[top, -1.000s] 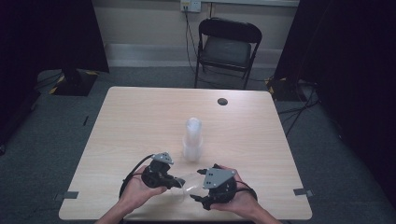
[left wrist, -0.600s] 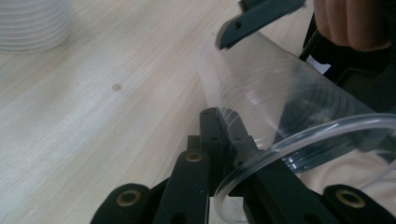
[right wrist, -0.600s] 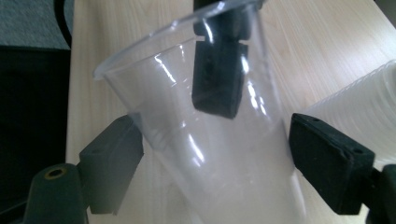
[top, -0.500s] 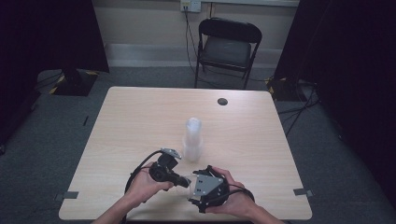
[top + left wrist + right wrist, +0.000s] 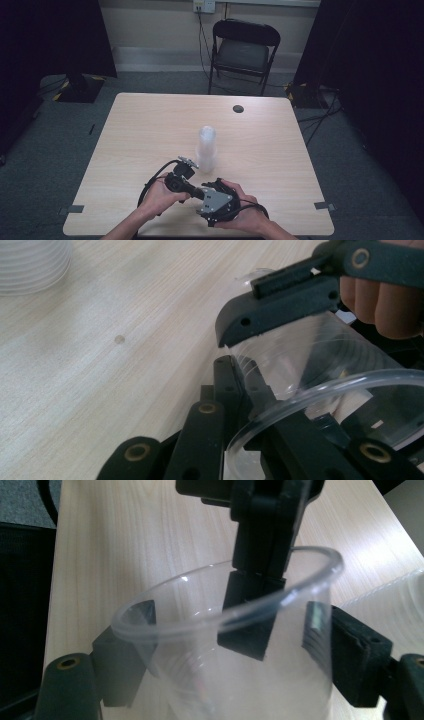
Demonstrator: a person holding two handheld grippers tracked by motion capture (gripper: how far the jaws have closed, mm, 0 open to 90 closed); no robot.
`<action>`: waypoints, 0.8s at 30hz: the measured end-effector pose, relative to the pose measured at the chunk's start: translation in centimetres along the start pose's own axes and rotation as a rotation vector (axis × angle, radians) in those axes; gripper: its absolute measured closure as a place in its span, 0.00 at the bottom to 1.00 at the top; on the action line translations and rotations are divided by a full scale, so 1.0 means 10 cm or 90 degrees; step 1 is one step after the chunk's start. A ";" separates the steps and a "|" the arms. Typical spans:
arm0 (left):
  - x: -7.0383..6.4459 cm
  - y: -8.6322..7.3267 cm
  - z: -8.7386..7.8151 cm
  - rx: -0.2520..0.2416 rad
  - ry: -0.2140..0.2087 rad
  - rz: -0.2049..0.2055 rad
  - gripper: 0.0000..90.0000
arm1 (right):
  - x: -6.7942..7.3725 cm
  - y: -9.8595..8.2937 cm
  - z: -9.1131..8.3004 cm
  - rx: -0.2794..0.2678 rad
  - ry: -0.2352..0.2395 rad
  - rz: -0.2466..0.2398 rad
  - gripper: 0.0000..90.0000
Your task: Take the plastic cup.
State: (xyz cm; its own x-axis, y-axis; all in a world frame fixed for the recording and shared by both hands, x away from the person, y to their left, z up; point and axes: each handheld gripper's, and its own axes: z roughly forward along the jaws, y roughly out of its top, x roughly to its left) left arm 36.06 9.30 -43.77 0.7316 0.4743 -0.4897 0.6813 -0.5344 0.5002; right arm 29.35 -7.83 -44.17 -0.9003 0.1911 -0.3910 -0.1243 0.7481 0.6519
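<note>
From above, near the front edge of the table (image 5: 125,135): left gripper (image 5: 192,189) and right gripper (image 5: 206,190) meeting nose to nose, just in front of the upright cup stack (image 5: 206,149). Along the left gripper (image 5: 240,390): jaws pinched on the rim of a clear cup (image 5: 320,390), the right gripper's jaw pressed on its side. Along the right gripper (image 5: 240,665): jaws gripping the cup (image 5: 235,680) by its wall from both sides, left gripper (image 5: 257,575) clamped over the far rim.

Black folding chair (image 5: 243,50) behind table (image 5: 140,130), wall outlet (image 5: 203,5), carpeted floor (image 5: 45,150)
</note>
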 end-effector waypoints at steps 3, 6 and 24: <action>0.00 0.00 0.00 0.002 0.003 -0.002 0.99 | 0.01 0.00 0.01 0.004 0.000 0.002 0.25; 0.00 0.00 0.00 -0.012 0.005 -0.001 0.98 | 0.01 -0.01 0.00 -0.005 -0.006 0.000 0.28; 0.03 -0.04 -0.01 -0.064 0.024 0.013 0.86 | -0.03 -0.06 -0.04 -0.022 -0.009 0.025 0.36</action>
State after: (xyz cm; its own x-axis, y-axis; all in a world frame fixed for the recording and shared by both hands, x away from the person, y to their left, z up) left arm 35.97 9.76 -44.01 0.7445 0.4906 -0.4528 0.6639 -0.4727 0.5795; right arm 29.48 -8.61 -44.20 -0.8988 0.2295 -0.3734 -0.1030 0.7175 0.6889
